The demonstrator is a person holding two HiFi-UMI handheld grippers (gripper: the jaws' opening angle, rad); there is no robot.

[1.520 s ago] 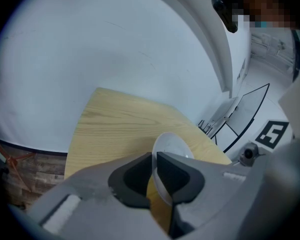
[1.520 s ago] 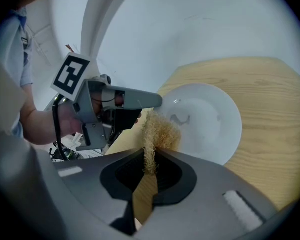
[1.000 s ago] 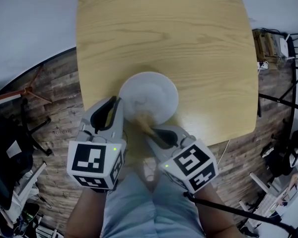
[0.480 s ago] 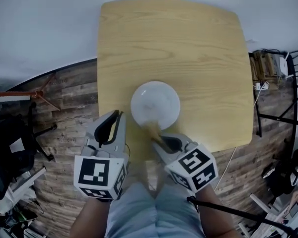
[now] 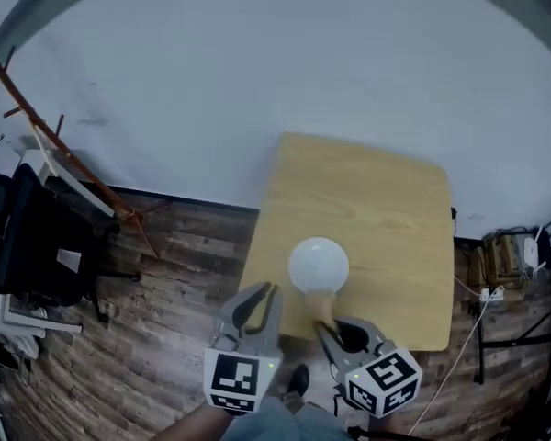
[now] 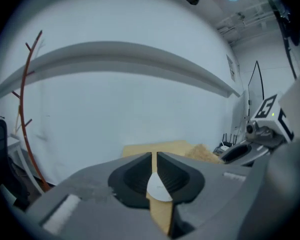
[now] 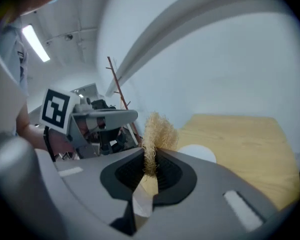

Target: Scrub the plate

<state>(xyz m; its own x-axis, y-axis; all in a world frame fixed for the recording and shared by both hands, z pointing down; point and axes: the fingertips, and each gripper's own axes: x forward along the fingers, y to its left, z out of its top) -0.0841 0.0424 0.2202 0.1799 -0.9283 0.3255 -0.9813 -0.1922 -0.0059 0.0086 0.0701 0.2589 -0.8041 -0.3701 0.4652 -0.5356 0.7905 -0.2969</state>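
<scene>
Left gripper point(image 5: 274, 290), closed empty, and right gripper point(image 5: 328, 325), clamping a tan fibrous scrubber point(image 5: 321, 303), draw back to the round white plate's point(image 5: 318, 263) near side; scrubbing seemingly finished.

The far side is a plain white wall point(image 5: 257, 62). The dark wood-plank floor point(image 5: 156, 274) lies below it. A square light-wood surface point(image 5: 376, 200) stands right of centre, near the wall. At left are a thin red-brown branched stand point(image 5: 60, 150) and black furniture point(image 5: 37, 237). A wooden crate point(image 5: 496, 263) with cables sits at right. A ceiling strip light point(image 7: 35, 43) is lit.
</scene>
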